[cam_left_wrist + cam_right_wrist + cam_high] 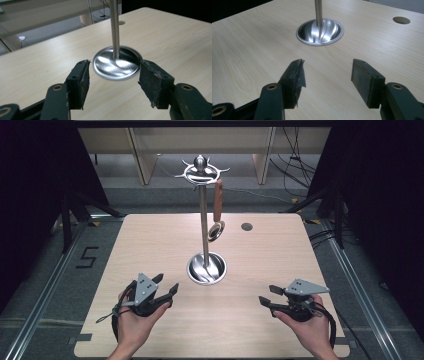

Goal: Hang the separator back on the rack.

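A steel utensil stand rises from a round dished base at the middle of the wooden table. From one hook of its top ring hangs a spoon with a brown wooden handle and a steel bowl. My left gripper is held near the front left, open and holding nothing, pointing toward the base. My right gripper is held near the front right, open and holding nothing, with the base farther ahead.
A small round hole is in the table at the back right, also seen in the right gripper view as a cut-out. Beyond the table stand wooden furniture legs and loose cables on the floor.
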Tool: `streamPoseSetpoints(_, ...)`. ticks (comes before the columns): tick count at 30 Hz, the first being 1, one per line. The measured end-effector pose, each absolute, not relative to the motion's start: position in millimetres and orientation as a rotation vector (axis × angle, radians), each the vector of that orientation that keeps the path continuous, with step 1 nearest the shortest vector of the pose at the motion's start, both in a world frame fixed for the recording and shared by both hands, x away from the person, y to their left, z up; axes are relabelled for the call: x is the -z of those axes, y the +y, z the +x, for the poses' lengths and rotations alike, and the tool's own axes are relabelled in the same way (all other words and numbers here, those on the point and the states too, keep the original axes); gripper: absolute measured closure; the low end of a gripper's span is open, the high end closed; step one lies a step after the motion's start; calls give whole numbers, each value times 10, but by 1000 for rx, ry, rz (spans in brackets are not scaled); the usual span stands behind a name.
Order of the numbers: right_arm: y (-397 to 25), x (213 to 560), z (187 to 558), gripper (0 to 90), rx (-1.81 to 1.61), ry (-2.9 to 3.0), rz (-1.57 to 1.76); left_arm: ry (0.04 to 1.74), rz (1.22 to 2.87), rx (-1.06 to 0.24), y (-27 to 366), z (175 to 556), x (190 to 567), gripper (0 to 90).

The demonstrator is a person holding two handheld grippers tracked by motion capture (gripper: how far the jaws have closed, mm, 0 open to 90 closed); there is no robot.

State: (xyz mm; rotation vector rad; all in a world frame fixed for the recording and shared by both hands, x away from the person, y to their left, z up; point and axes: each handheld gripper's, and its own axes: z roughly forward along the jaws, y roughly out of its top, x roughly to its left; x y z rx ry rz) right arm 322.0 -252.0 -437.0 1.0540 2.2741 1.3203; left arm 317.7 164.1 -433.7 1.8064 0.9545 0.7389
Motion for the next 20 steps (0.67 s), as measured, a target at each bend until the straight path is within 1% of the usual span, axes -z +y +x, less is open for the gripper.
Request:
streamPoseSetpoints(8,-2539,4359,3224,440,-1316,2274,1048,1034,1844,-678,1794,3215,4622,411)
streamPoseSetpoints(10,-2553,4363,3233,438,-1310,2255,1045,1080,1835,-656,1819,3250,4654,411)
streamPoseSetpoints(12,-2569,4381,3259,428,-1319,2253,1042,1084,1839,-656,1834,3276,4666,411)
streamPoseSetpoints(14,-2584,4387,3264,396,-1309,2243,1059,1098,1851,-665,1834,3295,4676,416)
streamPoseSetpoints(20,-2583,4421,3284,382,-1319,2220,1076,1088,1866,-646,1807,3354,4711,415)
